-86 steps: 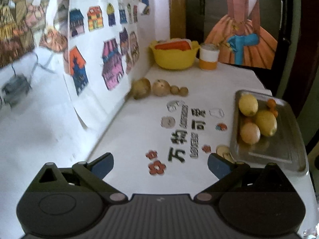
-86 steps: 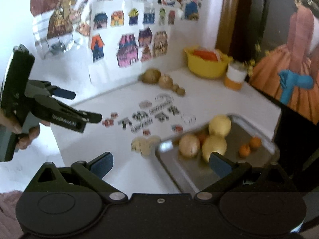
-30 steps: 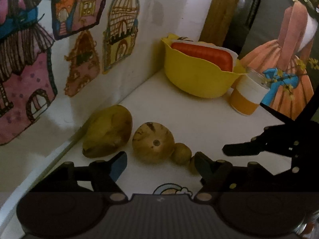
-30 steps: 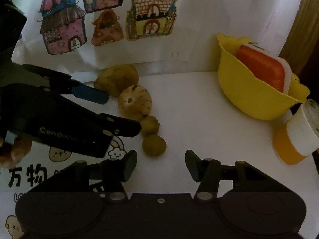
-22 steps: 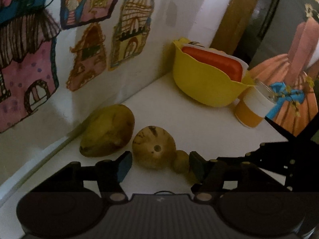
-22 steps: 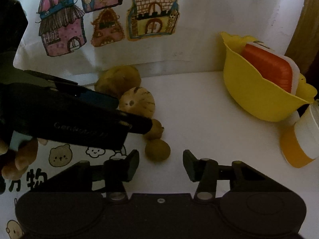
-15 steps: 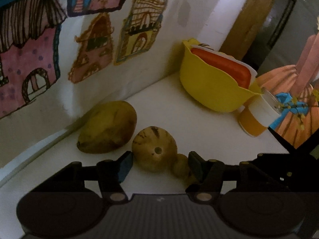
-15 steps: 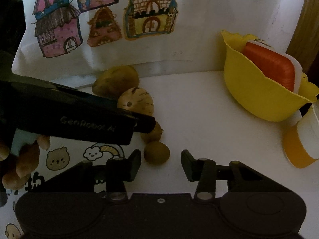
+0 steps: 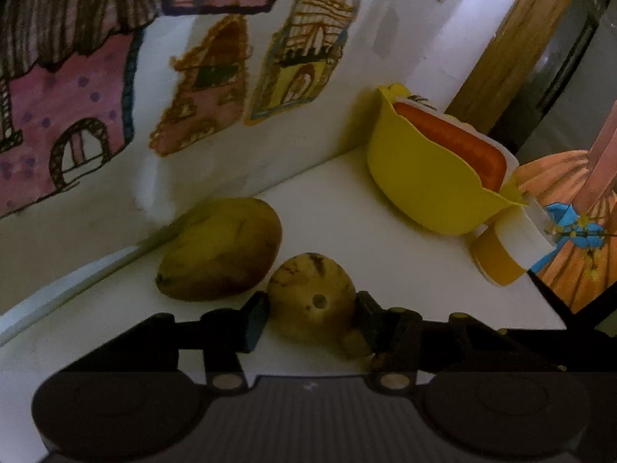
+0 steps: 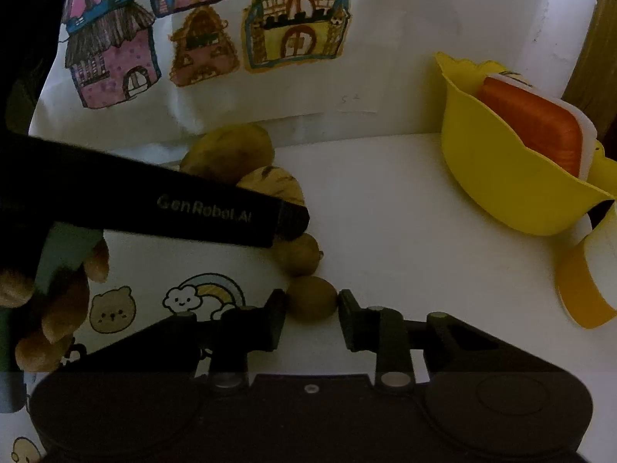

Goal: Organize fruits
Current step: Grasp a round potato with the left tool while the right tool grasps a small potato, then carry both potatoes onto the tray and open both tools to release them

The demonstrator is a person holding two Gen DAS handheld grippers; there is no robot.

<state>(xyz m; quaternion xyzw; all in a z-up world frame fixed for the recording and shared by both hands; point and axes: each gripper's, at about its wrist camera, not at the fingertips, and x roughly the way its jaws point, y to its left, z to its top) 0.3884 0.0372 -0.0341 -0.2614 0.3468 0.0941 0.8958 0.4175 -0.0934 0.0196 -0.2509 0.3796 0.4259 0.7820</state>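
- Plainly, none of the four fruits in view has been sorted yet: all lie on the white tabletop [image 10: 385, 193], in a row running out from the wall.
- Left claw [image 9: 310, 318]: its fingers bracket the round striped fruit [image 9: 308, 301], pads at its flanks or just touching; a firm clamp cannot be confirmed, and the fruit rests on the tabletop.
- Right claw [image 10: 311, 314]: its fingers stand either side of the nearer small brown fruit [image 10: 311, 299], close to its sides; whether they press it I cannot tell. It too sits on the tabletop.
- Judged from this, two grasps are at the closing stage, so lifting and carrying both fruits lies ahead. No tray or other destination shows in either view.
- Left untouched: the mango [image 9: 221, 249] by the wall, touching or just beside the striped fruit, and a second small brown fruit [image 10: 297, 254] between the two being grasped.
- Count: one mango, one round striped fruit, two small brown fruits; four in all.
- Also one yellow bowl [image 10: 501, 177] holding an orange-and-white item, and one orange-and-white cup [image 10: 586, 285] beside it.
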